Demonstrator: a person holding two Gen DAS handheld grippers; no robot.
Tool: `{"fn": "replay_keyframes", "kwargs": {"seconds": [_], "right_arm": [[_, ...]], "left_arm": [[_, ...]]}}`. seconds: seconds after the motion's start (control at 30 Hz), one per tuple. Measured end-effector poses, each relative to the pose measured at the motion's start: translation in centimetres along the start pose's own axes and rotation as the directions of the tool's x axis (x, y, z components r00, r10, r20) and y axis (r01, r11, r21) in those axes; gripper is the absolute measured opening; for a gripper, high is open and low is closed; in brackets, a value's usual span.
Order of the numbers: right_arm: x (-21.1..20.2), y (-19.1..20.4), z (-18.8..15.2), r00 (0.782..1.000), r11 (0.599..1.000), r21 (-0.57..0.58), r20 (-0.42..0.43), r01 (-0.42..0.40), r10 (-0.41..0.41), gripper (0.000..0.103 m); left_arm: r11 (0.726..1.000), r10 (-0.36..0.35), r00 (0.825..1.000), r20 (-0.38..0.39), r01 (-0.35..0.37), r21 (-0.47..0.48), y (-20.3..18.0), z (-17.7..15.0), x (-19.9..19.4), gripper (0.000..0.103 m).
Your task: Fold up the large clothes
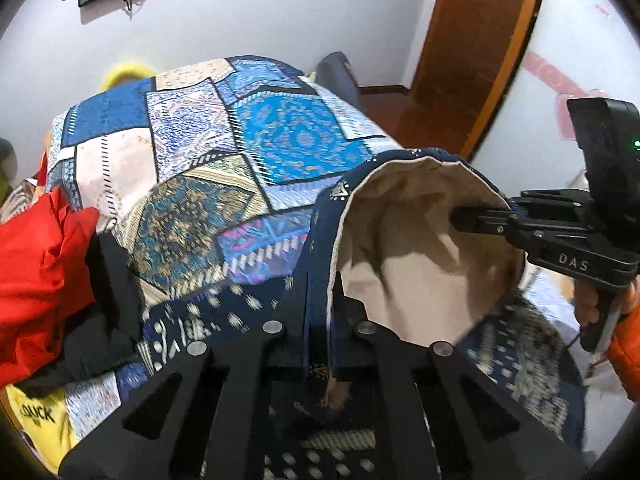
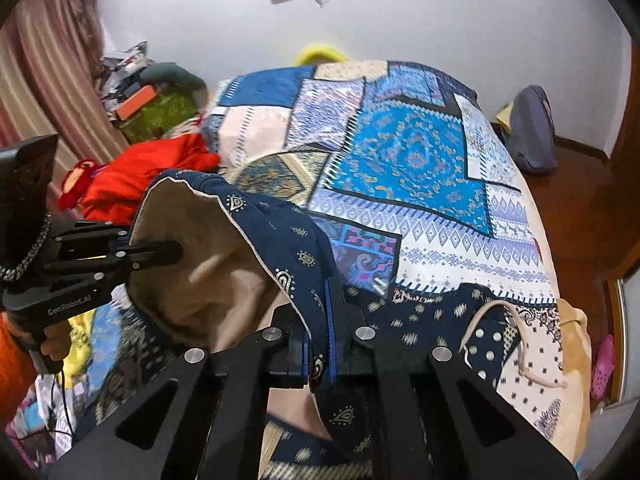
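On the bed, navy printed garment, cream lining

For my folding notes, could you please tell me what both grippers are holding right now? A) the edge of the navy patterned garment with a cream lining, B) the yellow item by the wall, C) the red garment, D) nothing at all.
A: the left gripper and the right gripper are each shut on the edge of the navy patterned garment, raised so its cream lining shows between them.
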State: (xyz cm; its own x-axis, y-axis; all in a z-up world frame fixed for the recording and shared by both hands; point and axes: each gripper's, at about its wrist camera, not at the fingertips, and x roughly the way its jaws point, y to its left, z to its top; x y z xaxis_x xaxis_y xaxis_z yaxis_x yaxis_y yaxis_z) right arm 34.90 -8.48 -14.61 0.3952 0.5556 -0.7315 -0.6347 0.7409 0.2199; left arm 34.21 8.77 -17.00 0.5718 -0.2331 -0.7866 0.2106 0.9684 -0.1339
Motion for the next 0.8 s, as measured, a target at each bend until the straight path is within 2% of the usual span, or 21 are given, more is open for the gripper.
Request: {"fn": "replay_keyframes", "kwargs": {"seconds": [0.1,0.3,0.5,0.6,0.63,0.67,0.8], "right_arm": [[-1.1,1.1,-1.4,1.000,0.998,-0.056,-0.008,0.003,-0.004,0.006],[-2.4,2.0,-5.2,0.997,0.998,-0.052,-0.073,-0.023,0.019,0.006],[-2.9,2.4,-8.8,0.988,0.999,-0.026,-0.156,-0.028,0.023,0.007],[-3.1,2.8,-10.2,0.983,0.999,-0.035,-0.183,-0.014,0.007,0.008],[-3.3,2.8,-10.5,0.981,0.999,-0.034,-0.196,-0.006,-0.001,0.008],[-3.4,2.8,-10.7,0.978,1.000,-0.031,-0.209,0.003,-0.009,0.008],[-5.0,2.8,-10.8,0.976,1.000,-0.021,-0.217,0.017,-0.021,0.010]], "left_arm": [[0.998,-0.044,0.999,-0.013,0.044,-0.035,-0.6,-1.4,-1.3,0.006],[0.995,-0.084,0.994,-0.065,0.081,-0.058,-2.4,-5.0,-2.3,0.006],[0.999,-0.037,0.994,-0.104,0.035,-0.019,-4.4,-8.8,-3.2,0.006],[1.000,-0.009,0.991,-0.132,0.009,0.004,-4.9,-10.6,-3.2,0.012],[1.000,-0.010,0.990,-0.143,0.011,0.006,-5.0,-11.2,-3.3,0.019],[1.000,-0.016,0.989,-0.149,0.017,0.005,-5.2,-11.6,-3.4,0.021],[0.999,-0.002,0.991,-0.135,0.008,0.040,-6.2,-12.5,-5.0,0.021]]}}
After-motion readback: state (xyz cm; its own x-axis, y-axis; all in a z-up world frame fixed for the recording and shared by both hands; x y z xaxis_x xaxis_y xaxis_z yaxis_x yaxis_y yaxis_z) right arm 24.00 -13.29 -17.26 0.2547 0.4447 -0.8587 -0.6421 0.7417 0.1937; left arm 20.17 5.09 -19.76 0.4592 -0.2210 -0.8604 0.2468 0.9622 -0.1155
